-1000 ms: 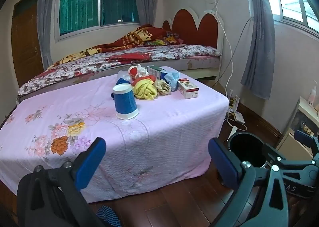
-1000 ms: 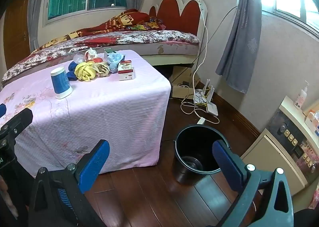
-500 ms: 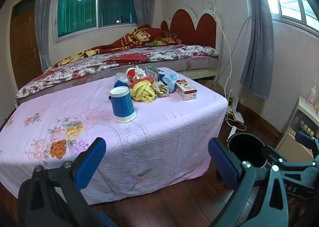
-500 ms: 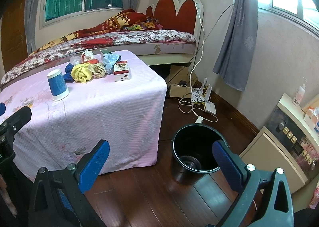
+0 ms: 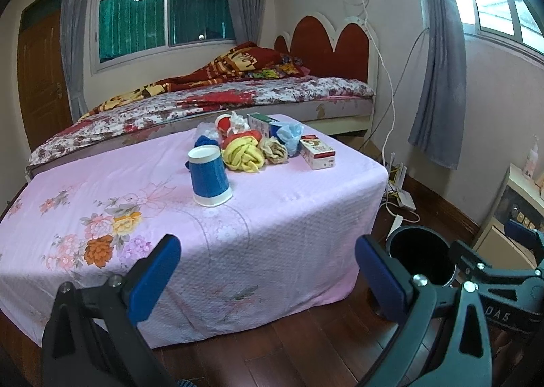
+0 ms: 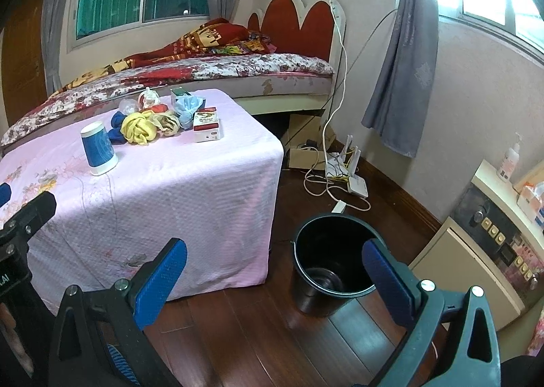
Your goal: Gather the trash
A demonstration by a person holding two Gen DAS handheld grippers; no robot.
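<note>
Basically nothing collected yet, judging by how things lie. Left gripper point(image 5: 267, 271) hangs empty, jaws wide apart, short of the near edge of the tabletop covered in pink floral cloth point(image 5: 278, 217). Right gripper point(image 6: 273, 273) also empty, jaws wide apart, over the dark wood floor point(image 6: 238, 336) between tabletop and black plastic bucket point(image 6: 312, 298).

Trash all sits on the tabletop, toward the far right end:
- upside-down blue paper cup with white rim point(image 5: 208, 176), standing alone, nearest the grippers
- crumpled yellow cloth or wrapper wad point(image 5: 245, 155) just behind the cup
- beige crumpled wad point(image 5: 273, 150) touching the yellow one
- light blue crumpled plastic bag point(image 5: 289, 135)
- small white and red carton point(image 5: 318, 151) lying flat, close to the right edge
- red and white items, a green box and a dark blue piece further back; too small to tell exactly what

Bucket stands on the floor just right of the tabletop corner. Its inside looks empty apart from a bare shiny bottom, so I judge the task at the very start: every piece left to pick and drop. Cup looks like the easiest first grab. Bed point(image 5: 238, 94) behind the tabletop, cables and router on the floor by the wall.
</note>
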